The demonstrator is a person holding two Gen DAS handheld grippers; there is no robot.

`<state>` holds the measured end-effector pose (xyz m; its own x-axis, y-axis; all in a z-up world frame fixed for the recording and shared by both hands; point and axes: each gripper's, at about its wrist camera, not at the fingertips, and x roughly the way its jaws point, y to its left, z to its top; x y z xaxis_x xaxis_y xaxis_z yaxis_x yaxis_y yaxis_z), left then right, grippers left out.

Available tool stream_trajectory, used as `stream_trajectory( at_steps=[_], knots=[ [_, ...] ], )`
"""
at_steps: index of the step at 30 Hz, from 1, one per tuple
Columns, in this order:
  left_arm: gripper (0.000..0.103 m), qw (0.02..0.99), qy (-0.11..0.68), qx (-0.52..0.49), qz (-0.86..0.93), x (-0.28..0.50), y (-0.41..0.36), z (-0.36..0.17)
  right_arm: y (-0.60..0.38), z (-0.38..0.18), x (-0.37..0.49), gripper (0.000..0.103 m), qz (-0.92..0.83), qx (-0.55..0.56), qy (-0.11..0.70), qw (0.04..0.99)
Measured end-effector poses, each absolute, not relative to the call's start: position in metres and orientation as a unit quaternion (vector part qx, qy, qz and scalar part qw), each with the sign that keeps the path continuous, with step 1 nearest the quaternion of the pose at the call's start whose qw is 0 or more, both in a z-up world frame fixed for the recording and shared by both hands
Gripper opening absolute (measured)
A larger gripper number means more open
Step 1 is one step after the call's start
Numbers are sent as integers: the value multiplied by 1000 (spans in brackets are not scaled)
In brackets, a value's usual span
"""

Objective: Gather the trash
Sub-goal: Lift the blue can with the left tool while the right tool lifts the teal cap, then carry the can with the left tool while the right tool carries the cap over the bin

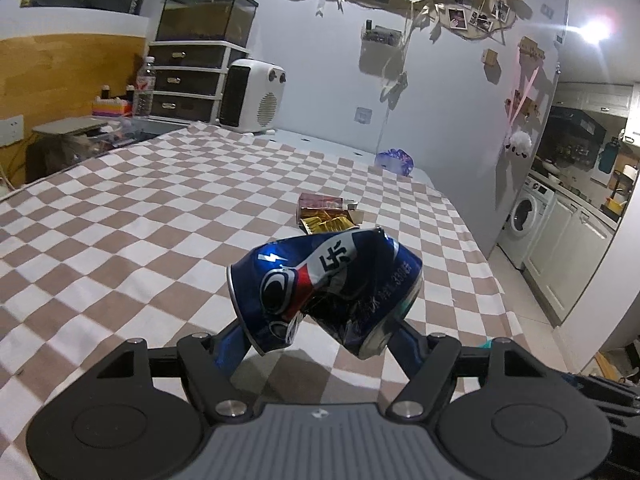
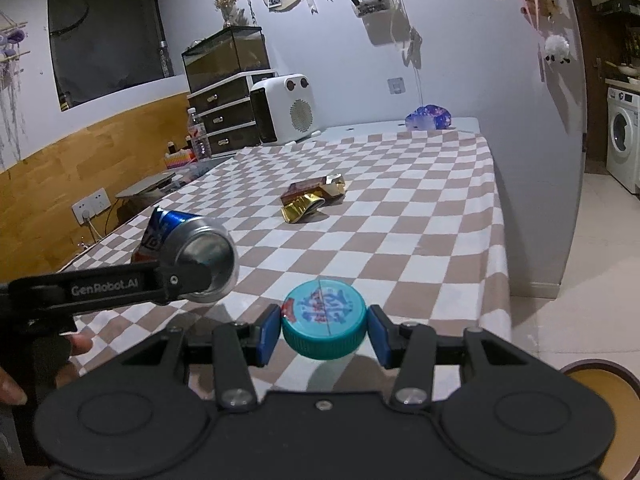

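My left gripper [image 1: 320, 332] is shut on a crushed blue soda can [image 1: 324, 280], held crosswise above the checkered bed cover [image 1: 140, 220]. In the right wrist view the same can [image 2: 196, 252] shows end-on at the left, clamped by the left gripper's arm. My right gripper [image 2: 324, 332] is shut on a teal plastic lid [image 2: 324, 320] with a printed top, its blue pads [image 2: 268, 334] pressing both sides. A gold and brown wrapper [image 2: 312, 198] lies on the bed ahead, also seen beyond the can as the wrapper [image 1: 326, 214].
A white heater [image 2: 286, 108], drawer unit [image 2: 224, 116], water bottle [image 2: 199, 136] and glass tank stand at the bed's far left. A purple bag [image 2: 428, 117] lies at the far end. A round brown-rimmed bin [image 2: 600, 392] sits at lower right. Washing machine [image 2: 622, 140] at right.
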<state>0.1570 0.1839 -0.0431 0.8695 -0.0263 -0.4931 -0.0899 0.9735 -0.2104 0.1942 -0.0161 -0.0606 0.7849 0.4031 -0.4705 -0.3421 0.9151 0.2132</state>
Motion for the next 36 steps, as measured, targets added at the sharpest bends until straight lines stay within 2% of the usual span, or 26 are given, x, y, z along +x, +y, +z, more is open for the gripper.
stream_trajectory(
  at_steps=[18,36],
  knots=[
    [74,968,243,-57,-1,108,93,-23,-103,-43,139,48,145,62,237,959],
    [74,962,253,-23,-97,124,-37,-21,-225,-42,117,48,63,93,229,967]
  ],
)
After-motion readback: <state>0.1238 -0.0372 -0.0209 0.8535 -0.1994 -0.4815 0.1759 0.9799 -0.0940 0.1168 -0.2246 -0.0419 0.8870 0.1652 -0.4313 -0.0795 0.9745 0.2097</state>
